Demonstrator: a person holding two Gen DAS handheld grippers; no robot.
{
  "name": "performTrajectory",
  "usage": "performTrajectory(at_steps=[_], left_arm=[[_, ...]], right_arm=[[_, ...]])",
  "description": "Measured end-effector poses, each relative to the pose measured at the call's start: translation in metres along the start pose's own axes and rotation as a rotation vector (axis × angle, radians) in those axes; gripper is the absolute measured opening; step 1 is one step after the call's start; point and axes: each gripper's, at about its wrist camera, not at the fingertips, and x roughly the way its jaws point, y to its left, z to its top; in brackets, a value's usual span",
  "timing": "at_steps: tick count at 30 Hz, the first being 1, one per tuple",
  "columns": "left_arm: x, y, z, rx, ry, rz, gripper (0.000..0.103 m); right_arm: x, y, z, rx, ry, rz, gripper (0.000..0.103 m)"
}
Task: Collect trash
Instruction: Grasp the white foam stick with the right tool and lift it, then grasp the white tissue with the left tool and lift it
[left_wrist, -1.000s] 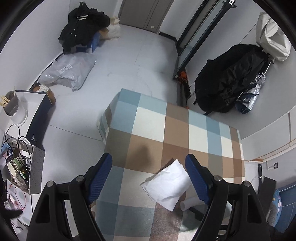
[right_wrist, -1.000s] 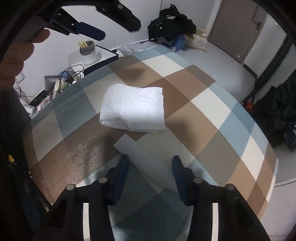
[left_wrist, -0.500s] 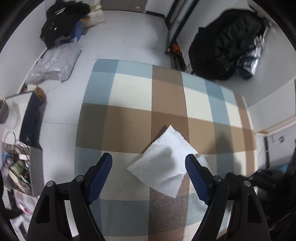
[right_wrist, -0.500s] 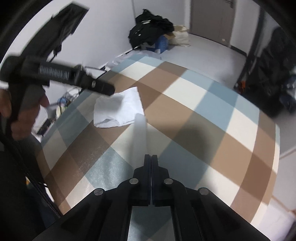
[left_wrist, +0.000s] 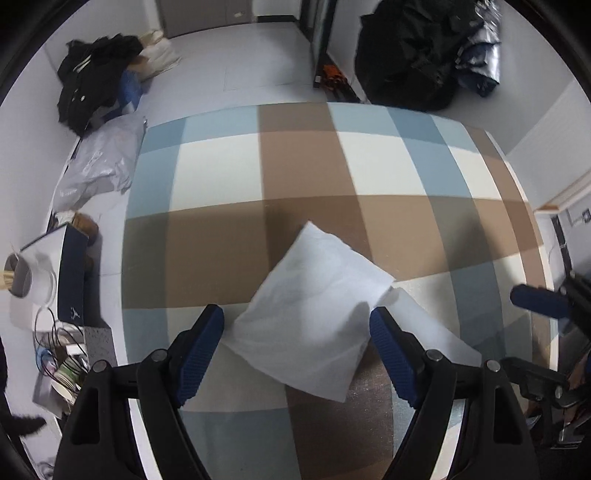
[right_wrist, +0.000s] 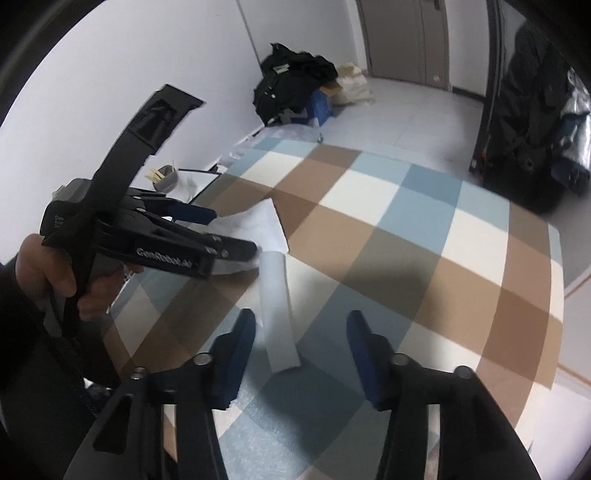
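The only writing that can be read is "GenRobot.AI", in pale letters along the side of the left tongs (right_wrist: 236, 236) as the right wrist view shows them, held in a hand (right_wrist: 62, 273).

Off the left edge of the worktop (left_wrist: 221, 236), a grey cup (left_wrist: 16, 275) holds pale wooden sticks. Below it, an open box (left_wrist: 59, 373) holds tangled cables.

The worktop wears a checked cloth in blue, brown and cream. On it lies a white folded tissue (left_wrist: 310, 317), flat and slightly creased, one corner pointing away. Just beside it, touching its right edge, lies a long white strip of paper (right_wrist: 277, 306).

The left tongs (left_wrist: 295, 339) stand wide open over the near part of the tissue, with the tissue between the blue pads; whether they touch it cannot be told. The right tongs (right_wrist: 301, 347) are opening, the near end of the strip lying between their fingers, ungripped.
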Motion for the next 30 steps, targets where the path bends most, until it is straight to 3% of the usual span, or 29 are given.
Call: performTrajectory(at_steps=[4, 11, 14, 15, 16, 21, 30], left_arm=[[0.001, -0.006, -0.003, 0.065, 0.009, 0.048, 0.079], [-0.001, -0.004, -0.007, 0.079, -0.004, 0.027, 0.079], [0.001, -0.006, -0.006, 0.094, -0.004, 0.033, 0.079], [0.001, -0.005, -0.005, 0.096, -0.006, 0.027, 0.08], [0.001, -0.005, -0.005, 0.095, -0.009, 0.016, 0.081], [0.002, -0.005, -0.006, 0.103, -0.018, 0.014, 0.082], [0.002, -0.011, -0.008, 0.122, -0.038, 0.039, 0.08]], right_arm=[[0.015, 0.009, 0.001, -0.063, 0.033, -0.021, 0.052], [0.042, 0.032, -0.008, -0.206, 0.054, -0.091, 0.051], [0.047, 0.04, -0.01, -0.274, 0.039, -0.126, 0.036], [0.047, 0.039, -0.01, -0.264, 0.04, -0.127, 0.023], [0.047, 0.036, -0.008, -0.242, 0.046, -0.108, 0.018], [0.036, 0.02, -0.009, -0.145, 0.064, -0.059, 0.011], [-0.017, -0.025, -0.02, 0.105, 0.018, -0.044, 0.011]])
